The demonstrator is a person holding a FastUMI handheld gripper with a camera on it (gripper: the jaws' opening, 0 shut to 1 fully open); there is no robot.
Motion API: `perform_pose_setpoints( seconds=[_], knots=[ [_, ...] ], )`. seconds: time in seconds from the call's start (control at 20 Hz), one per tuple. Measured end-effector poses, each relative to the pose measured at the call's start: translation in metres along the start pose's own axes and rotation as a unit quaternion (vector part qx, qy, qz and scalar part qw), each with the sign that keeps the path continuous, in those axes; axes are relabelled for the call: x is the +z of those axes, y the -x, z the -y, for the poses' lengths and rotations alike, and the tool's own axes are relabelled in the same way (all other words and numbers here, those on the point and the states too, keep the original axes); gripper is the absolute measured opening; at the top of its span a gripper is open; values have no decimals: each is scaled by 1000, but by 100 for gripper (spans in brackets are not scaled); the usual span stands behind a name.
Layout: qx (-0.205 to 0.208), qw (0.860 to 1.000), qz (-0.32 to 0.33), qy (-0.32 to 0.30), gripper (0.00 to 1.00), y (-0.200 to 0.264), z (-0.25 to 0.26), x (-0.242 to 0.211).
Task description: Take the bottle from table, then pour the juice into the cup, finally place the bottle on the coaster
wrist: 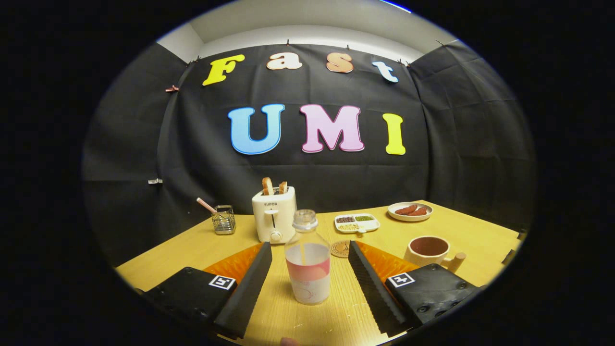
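Note:
A clear bottle (307, 262) with a transparent cap and a pink label stands upright on the wooden table (192, 250), holding pale liquid. It sits between the fingers of my gripper (310, 252), which is open, with a gap on each side of the bottle. A round coaster (340, 249) lies just behind the bottle, partly hidden by the right finger. Beyond the right finger stands a cream cup (429, 251) with a wooden handle; it looks dark inside.
A white toaster (274, 214) with bread in it stands behind the bottle. A wire holder (224, 219) with a pink stick is to its left. A divided snack tray (357, 223) and a plate of sausages (410, 211) lie at the back right.

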State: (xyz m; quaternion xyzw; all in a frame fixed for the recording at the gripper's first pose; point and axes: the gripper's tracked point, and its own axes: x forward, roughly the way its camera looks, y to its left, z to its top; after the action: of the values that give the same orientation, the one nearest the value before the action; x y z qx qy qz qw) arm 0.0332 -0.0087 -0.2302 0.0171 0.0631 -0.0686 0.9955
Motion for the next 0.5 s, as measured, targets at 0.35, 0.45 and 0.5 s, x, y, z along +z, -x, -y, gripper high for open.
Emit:
perform_pose_setpoints(
  seconds=[0.35, 0.45, 0.5],
  knots=[
    [19, 1000, -5, 16, 99, -36, -4, -34],
    [27, 999, -6, 17, 99, -44, -7, -38],
    [28, 999, -5, 17, 99, -48, -7, -38]
  ],
)
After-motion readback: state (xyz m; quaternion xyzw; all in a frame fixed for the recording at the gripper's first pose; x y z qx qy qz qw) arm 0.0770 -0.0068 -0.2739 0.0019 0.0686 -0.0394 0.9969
